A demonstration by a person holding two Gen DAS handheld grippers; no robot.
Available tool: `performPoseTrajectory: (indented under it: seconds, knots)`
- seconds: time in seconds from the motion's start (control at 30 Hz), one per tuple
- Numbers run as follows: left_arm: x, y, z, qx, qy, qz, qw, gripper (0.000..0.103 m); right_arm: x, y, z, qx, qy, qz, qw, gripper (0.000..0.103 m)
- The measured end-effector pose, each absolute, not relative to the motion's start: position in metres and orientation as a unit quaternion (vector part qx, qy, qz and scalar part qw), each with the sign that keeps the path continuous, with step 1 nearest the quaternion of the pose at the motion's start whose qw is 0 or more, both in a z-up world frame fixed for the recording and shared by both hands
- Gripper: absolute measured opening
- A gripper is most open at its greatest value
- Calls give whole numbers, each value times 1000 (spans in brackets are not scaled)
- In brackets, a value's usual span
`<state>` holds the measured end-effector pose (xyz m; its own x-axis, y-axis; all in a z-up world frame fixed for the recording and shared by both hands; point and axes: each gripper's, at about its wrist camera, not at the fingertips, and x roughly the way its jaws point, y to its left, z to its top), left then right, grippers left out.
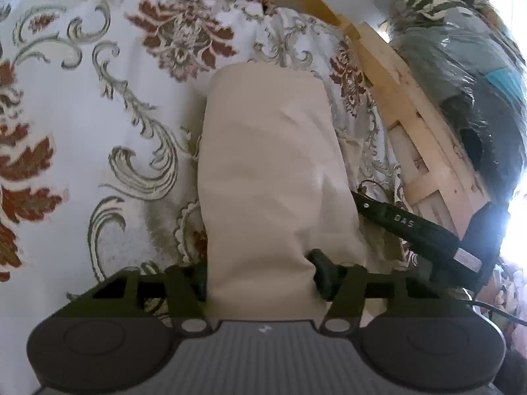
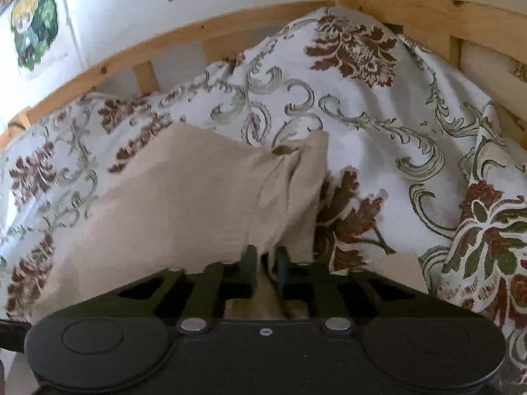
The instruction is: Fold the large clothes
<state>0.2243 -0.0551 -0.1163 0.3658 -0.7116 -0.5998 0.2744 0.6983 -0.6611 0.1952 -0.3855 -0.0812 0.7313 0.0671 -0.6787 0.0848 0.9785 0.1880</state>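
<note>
The left gripper (image 1: 260,275) has its 2 fingers closed about halfway onto a thick fold of the beige garment (image 1: 270,164); the right gripper (image 2: 265,268) pinches the cloth's edge nearly shut; the garment lies on the floral bedspread (image 2: 378,138), bounded by a wooden bed frame (image 2: 204,33).

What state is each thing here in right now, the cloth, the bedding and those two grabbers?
Beige garment: partly folded, lying long on the bed, near end bunched.
Left hand-held gripper: jaws half open, garment between them.
Right hand-held gripper: shut on a fold of the garment.
Floral bedspread: spread over the bed, rumpled.
Wooden bed frame: upright behind the bedspread.
</note>
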Motion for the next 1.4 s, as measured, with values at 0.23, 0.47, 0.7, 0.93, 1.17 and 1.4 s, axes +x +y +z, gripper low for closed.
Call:
performPoseTrajectory:
  seconds: [0.23,0.47,0.7,0.93,1.17,1.4]
  knots:
    - [219,-43,-76,-214,456,-281,816,46,177,-373,-47,129,313,10,941,1]
    - [230,5,-29,-175,424,-228,859,46,198,-326,-15,154,262,53,951,1]
    - [260,23,-70,-174,477,-161,846,54,243,-280,-44,136,287,66,946,1]
    - [261,23,-75,-176,480,-143,847,66,237,-279,-56,85,285,46,954,24]
    - [244,14,-57,-131,478,-101,862,85,197,-274,-23,61,257,41,964,56]
    - [204,9,-3,-101,417,-95,898,97,133,-264,11,43,217,32,975,90]
